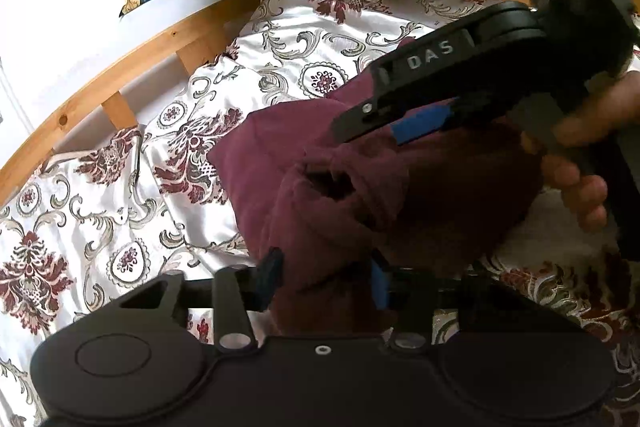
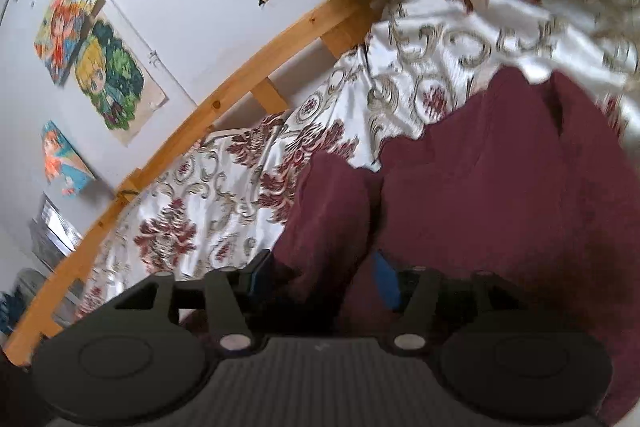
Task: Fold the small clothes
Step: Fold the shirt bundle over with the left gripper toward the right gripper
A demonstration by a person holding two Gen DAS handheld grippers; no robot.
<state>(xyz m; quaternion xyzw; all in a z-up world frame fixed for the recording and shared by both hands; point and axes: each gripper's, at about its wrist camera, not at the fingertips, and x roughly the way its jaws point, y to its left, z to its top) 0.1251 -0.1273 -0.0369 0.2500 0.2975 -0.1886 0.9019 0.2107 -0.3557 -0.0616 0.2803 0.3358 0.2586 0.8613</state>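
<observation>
Left gripper (image 1: 326, 277), lower centre of the left wrist view: jaws at a moderate gap with a bunched fold of the maroon garment (image 1: 320, 187) filling the space between the blue pads (image 1: 378, 283); fabric touches both pads, so I read it as a grip on the cloth. Right gripper (image 2: 324, 281), lower centre of the right wrist view: jaws partly apart, maroon fabric lying between them, but the frame is blurred and I cannot tell whether the pads actually press on it. In the left view the right gripper also shows at upper right, held by a hand (image 1: 580, 147), its fingers reaching down onto the same garment. The garment lies crumpled at centre to lower right of both views on the patterned bedspread (image 1: 100, 187), with the wooden bed rail (image 1: 120, 83) running diagonally toward the upper left. Risks, as judgement: the left pinch holds a thick bundle, so layers may slide out unevenly on a lift and skew the fold. If the right pads are not seated, its side may drop and the cloth collapse. The slick-looking bedspread may be caught together with the garment.
</observation>
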